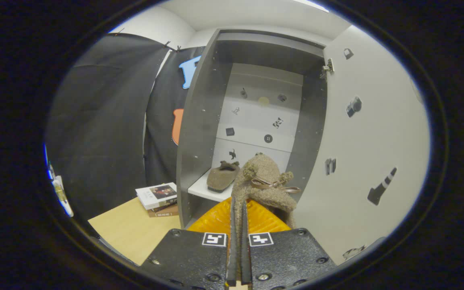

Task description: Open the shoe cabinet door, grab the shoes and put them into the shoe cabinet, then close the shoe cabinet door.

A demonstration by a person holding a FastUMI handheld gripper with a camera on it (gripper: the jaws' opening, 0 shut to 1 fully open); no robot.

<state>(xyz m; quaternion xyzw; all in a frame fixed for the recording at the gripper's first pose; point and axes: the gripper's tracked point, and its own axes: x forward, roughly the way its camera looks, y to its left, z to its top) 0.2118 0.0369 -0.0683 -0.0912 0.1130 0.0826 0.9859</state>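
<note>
I've got the gripper [238,209] pinched almost fully together, both fingers pressing on the edge of the fuzzy brown shoe [266,183], which stands up just ahead of the fingertips with its ribbon bow facing me. I'm holding the tool level and pointed straight at the shoe cabinet [199,121], slightly raised, so the held shoe hangs in front of the open compartment. The cabinet door [369,141] is swung wide open to the right of the fingers, its inner face dotted with small stickers. On the white shelf [201,187] inside, the second shoe [222,177] already lies flat, just left of the one I'm carrying. Below and left of the cabinet, a small stack of books [157,197] rests on the wooden floor [131,229].
</note>
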